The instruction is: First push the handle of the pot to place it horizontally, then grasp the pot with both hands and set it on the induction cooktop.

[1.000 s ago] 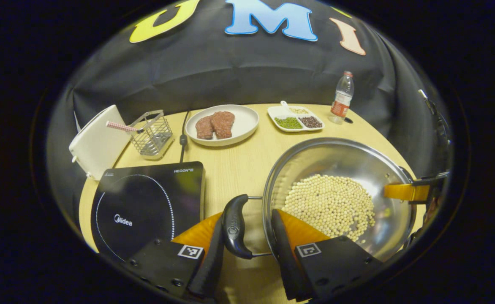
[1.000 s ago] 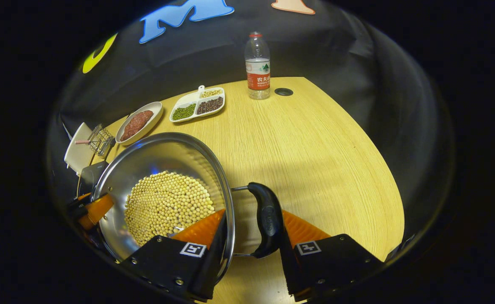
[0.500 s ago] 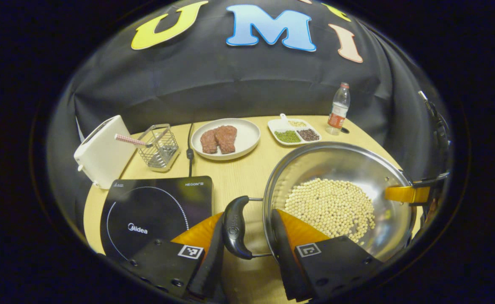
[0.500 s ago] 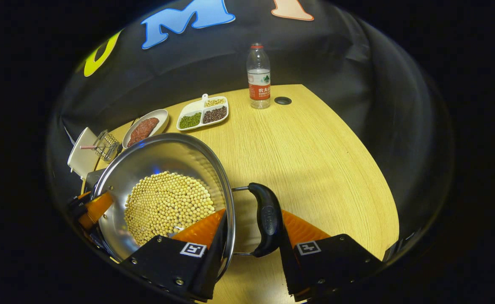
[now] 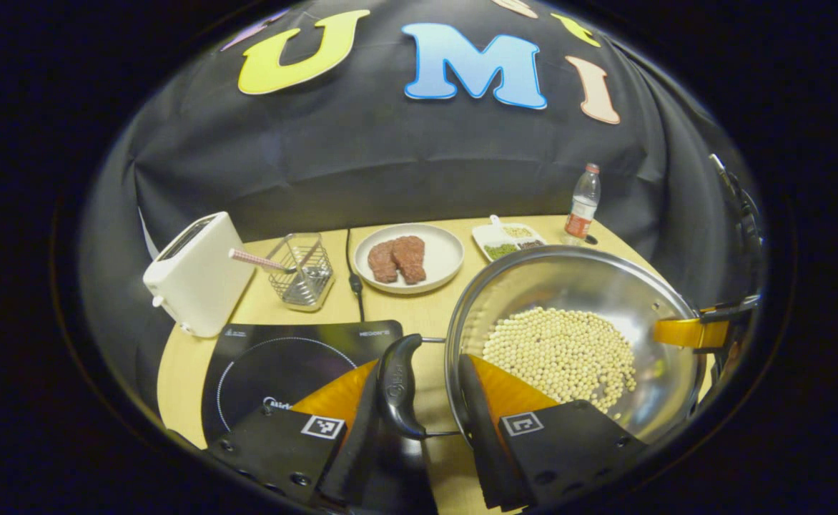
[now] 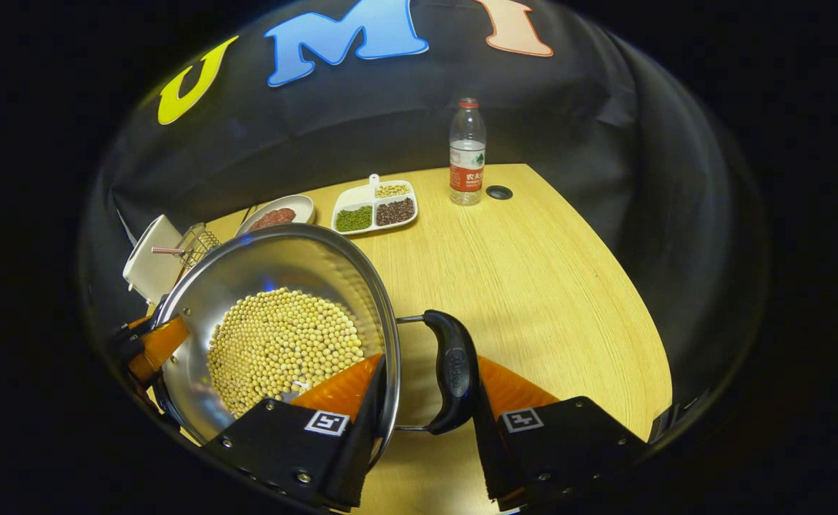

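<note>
A steel pot [image 5: 576, 286] with pale soybeans [image 5: 558, 354] in it hangs above the wooden table [image 6: 526, 286]. My left gripper [image 5: 415, 404] is shut on the pot's black left handle [image 5: 397, 386], one finger outside the handle and one inside the rim. On the opposite side, my right gripper [image 6: 426, 400] is shut on the black right handle [image 6: 451, 372] in the same way. The pot [image 6: 276, 272] shows the left gripper [image 6: 151, 347] at its far rim, and the right gripper [image 5: 691, 332] appears across the pot. The black induction cooktop [image 5: 283, 357] lies just left of the pot, partly under the left handle.
Behind the cooktop stand a white toaster [image 5: 197, 275] and a wire basket [image 5: 301, 272], with a black cord [image 5: 353, 282] beside them. Farther back are a plate of meat [image 5: 408, 257], a divided dish of beans [image 6: 376, 207] and a water bottle [image 6: 467, 154].
Both grippers have lifted the pot and carried it left toward the cooktop. The cooktop now reaches under the left handle, and the far objects sit lower and smaller in both views.
</note>
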{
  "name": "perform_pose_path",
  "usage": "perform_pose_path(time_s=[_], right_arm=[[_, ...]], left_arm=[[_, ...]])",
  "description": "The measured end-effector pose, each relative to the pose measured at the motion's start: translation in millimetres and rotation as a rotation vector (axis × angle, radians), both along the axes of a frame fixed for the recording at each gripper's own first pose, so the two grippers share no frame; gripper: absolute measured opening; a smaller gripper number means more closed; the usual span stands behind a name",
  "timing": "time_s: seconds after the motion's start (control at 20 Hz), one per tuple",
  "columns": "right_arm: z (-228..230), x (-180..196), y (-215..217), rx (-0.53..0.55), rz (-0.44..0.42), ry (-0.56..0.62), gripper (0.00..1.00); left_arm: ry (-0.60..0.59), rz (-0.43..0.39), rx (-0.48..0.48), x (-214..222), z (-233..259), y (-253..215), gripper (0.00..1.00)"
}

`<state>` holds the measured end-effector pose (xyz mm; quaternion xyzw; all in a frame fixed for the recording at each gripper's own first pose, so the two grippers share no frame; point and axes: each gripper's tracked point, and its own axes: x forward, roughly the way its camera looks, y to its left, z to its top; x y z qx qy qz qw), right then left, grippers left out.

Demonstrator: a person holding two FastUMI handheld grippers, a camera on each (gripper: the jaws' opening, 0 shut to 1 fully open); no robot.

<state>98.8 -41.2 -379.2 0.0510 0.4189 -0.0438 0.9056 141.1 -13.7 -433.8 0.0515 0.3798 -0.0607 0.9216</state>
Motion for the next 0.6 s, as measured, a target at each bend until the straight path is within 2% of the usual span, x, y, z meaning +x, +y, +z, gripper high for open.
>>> perform_pose_path(time_s=[0.1,0.15,0.2,0.6], right_arm=[[5.0,2.2,11.4,-0.002,0.009,-0.007,0.63],[7.6,2.8,17.5,-0.001,0.014,-0.012,0.63],[9.1,4.1,24.7,0.0,0.023,-0.014,0.63],[14.0,11.4,86.7,-0.002,0.084,-0.02,0.63]], left_arm=[[-0.011,0.008,0.004,-2.2,7.0,4.9,0.62],[-0.016,0.014,0.007,-3.3,11.4,8.0,0.65],[-0.023,0.02,0.011,-3.2,15.6,12.2,0.62],[-0.043,0.079,0.027,-12.2,44.8,26.3,0.65]])
